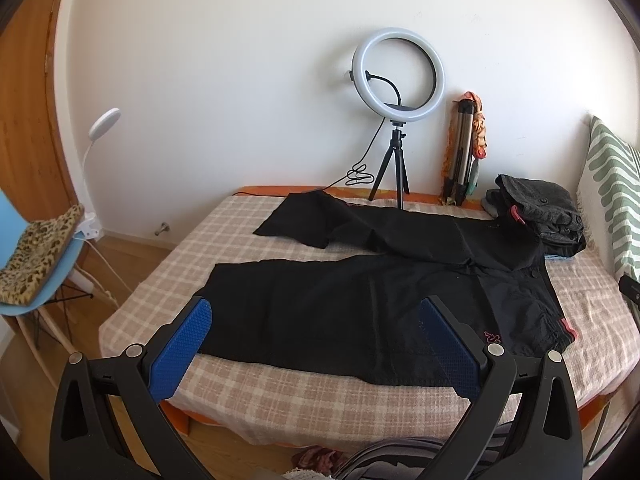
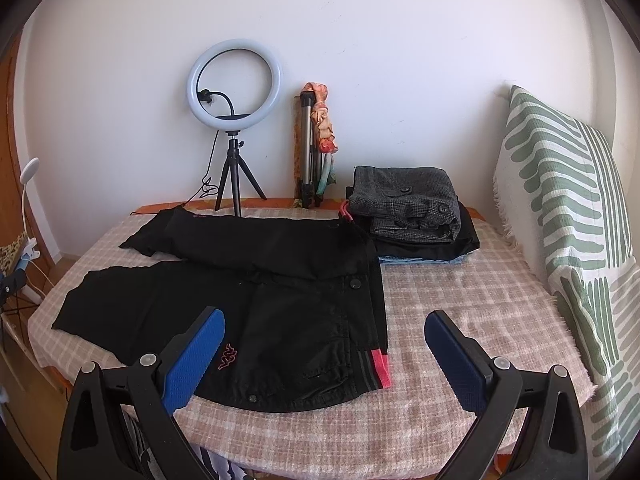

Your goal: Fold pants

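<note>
Black pants [image 1: 360, 300] [image 2: 248, 300] lie spread flat on the checked bedcover [image 1: 280, 392] [image 2: 460, 300], legs pointing left, waistband with a pink strip at the right. The two legs lie apart, the far one angled toward the wall. My left gripper [image 1: 316, 312] hovers open above the near leg, its blue pads [image 1: 188, 344] wide apart. Over the waistband's near corner, my right gripper [image 2: 324, 322] is open too, with its left pad [image 2: 200, 356] above the pink logo. Neither gripper holds anything.
A pile of folded clothes [image 2: 412, 208] [image 1: 540, 216] sits at the bed's far right corner. A ring light on a tripod [image 1: 398, 76] [image 2: 234, 84] and a folded tripod [image 2: 310, 148] stand by the wall. A green-patterned cushion [image 2: 568, 200] lines the right side. A blue chair [image 1: 40, 272] stands left.
</note>
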`<state>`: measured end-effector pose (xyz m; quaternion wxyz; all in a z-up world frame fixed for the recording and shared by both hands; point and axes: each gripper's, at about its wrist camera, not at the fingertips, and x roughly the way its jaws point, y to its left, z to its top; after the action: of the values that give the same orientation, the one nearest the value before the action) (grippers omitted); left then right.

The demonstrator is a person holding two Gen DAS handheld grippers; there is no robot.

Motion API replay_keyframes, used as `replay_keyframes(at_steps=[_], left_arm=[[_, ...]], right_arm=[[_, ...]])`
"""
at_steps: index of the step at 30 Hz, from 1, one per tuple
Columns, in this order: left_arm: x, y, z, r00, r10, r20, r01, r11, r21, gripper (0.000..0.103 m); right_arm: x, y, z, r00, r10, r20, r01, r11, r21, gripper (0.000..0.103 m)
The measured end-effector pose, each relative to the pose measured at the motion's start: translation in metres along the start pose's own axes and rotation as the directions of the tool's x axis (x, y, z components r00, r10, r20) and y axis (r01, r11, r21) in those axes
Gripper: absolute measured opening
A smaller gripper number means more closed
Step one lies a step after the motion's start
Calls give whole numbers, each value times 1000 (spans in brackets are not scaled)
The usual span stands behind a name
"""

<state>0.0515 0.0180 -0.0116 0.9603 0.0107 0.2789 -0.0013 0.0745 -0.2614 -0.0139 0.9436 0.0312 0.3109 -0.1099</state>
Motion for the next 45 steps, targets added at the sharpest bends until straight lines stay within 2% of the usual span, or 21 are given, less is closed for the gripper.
replay_keyframes(at_steps=[9, 13, 20, 29, 32, 35, 41, 43, 45], left_arm=[[30, 18, 2, 998, 1, -58, -3, 999, -42, 103], [44, 21, 7, 997, 8, -77, -10, 1000, -26, 103], [57, 18, 20, 998, 26, -61, -26, 1000, 7, 103], [80, 10, 33, 999, 13, -48, -10, 999, 48, 102], [95, 10, 36, 999, 4, -44, -1, 998, 61, 102], [111, 12, 39, 998, -39, -56, 42, 998, 57, 101], [151, 15, 47, 988, -97, -120, 99, 995, 13, 95], [165, 15, 50, 982, -122, -145, 124, 992, 4, 92], [179, 14, 54, 975, -140, -171, 143, 990, 2, 89]], right_arm=[[19, 2, 8, 999, 34, 8, -33, 999, -43, 101], [32, 0, 17, 999, 41, -9, -42, 998, -52, 101], [47, 5, 32, 999, 36, 1, -35, 996, -87, 100], [74, 8, 65, 998, 54, 22, -51, 991, -125, 100], [90, 7, 82, 997, 71, 43, -62, 984, -169, 100], [111, 3, 101, 992, 120, 38, -111, 978, -178, 100], [166, 4, 134, 980, 193, -36, -197, 960, -200, 100], [188, 10, 143, 979, 192, -66, -202, 953, -225, 95], [213, 19, 152, 969, 221, -113, -243, 936, -257, 90]])
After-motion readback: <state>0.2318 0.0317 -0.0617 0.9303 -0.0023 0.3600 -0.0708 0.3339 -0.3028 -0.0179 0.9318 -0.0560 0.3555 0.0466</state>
